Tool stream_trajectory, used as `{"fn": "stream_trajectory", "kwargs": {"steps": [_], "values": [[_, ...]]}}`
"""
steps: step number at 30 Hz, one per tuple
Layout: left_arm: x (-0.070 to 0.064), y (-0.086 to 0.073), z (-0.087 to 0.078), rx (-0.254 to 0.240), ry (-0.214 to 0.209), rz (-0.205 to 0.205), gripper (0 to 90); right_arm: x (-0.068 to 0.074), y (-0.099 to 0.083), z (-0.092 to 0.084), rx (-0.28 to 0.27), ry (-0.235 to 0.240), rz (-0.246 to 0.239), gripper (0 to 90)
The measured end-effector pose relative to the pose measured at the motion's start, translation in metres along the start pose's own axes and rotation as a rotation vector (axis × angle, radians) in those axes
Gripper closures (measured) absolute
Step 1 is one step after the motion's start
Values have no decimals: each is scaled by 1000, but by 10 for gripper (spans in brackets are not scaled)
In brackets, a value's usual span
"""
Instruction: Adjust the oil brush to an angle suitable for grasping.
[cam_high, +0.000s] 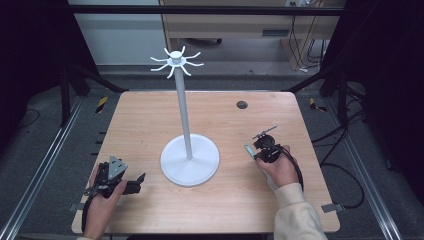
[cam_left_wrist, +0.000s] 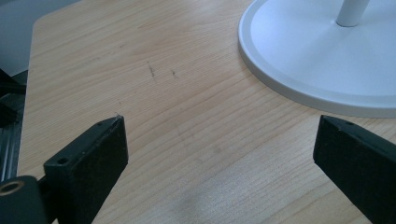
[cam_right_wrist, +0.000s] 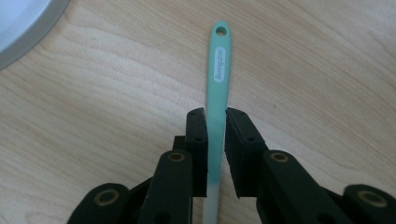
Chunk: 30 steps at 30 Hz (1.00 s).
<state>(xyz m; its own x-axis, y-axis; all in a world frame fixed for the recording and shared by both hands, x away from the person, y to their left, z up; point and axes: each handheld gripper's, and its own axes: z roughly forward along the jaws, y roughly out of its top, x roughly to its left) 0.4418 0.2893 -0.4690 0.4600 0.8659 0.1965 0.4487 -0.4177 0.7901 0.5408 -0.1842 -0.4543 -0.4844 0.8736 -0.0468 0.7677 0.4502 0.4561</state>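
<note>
Two claws, one green handle.

Your right claw (cam_right_wrist: 215, 116) pinches a thin green handle (cam_right_wrist: 218, 70), low over the tabletop (cam_high: 225, 200), to the right of the white stand (cam_high: 189, 160). Your left claw (cam_left_wrist: 219, 140) is spread wide with nothing in it, low by the near left corner, just beside the stand's round base.

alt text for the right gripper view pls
The right gripper, seen from just behind its two black jaws, is shut on a mint-green handle with a hole at its far end. Below lies a pale wood table, with the white stand base's edge at top left.
</note>
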Motion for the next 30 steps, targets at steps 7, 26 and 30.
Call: {"fn": "stream_trajectory", "kwargs": {"steps": [7,26,30], "values": [[-1,0,1,7,-6,2,28,-3,-6,0,76,9,-6,674],[-1,0,2,8,-9,6,28,-2,-11,7,168,30,-22,736],[-1,0,2,7,-9,5,28,-3,-11,8,175,32,-21,750]]}}
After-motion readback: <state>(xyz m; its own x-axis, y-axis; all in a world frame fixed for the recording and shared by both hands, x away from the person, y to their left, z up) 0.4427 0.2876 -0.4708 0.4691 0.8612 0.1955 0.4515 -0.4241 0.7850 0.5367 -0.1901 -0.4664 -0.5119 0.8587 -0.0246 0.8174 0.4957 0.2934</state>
